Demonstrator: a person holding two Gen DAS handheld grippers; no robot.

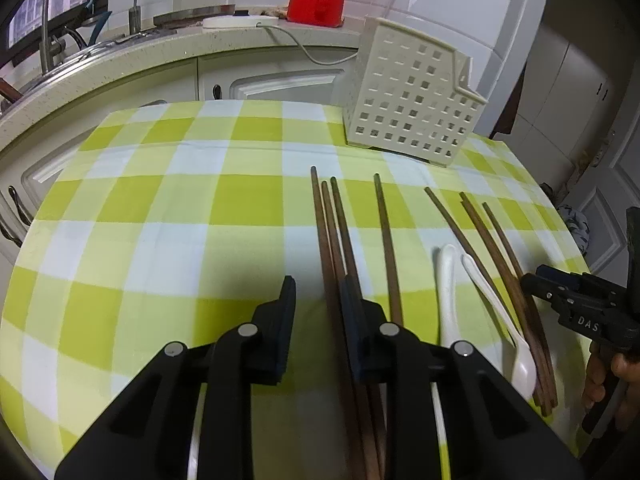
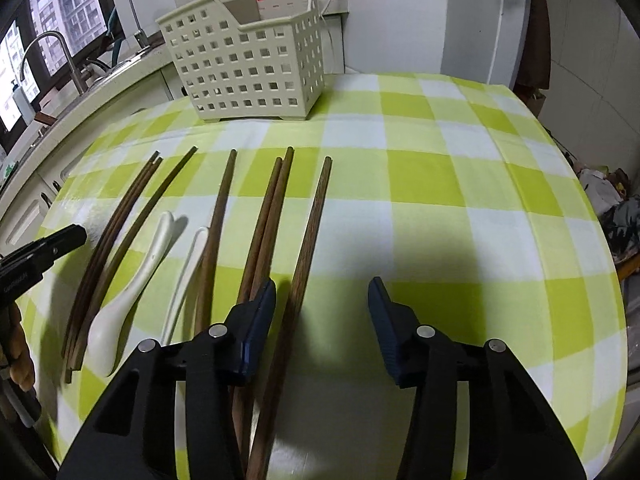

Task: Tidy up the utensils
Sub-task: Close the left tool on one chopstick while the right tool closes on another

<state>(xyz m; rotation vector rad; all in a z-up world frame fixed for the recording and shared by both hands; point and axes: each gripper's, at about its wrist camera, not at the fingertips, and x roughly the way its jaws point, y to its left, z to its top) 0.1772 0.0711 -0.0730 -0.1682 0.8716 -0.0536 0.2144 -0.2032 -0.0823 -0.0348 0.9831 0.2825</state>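
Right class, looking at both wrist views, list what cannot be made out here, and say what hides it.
- Near ends of the wooden chopsticks: left wrist view, covered by the left tongs.
- One white spoon's bowl: right wrist view, behind the right tongs.
- Inside of the perforated basket: left wrist view, walls block it.
- The other tongs' tips: cut off at both views' edges.

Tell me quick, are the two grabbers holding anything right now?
Left gripper: open, holding nothing, fingers over the chopsticks.
Right gripper: open, holding nothing, one chopstick lying between its fingers.
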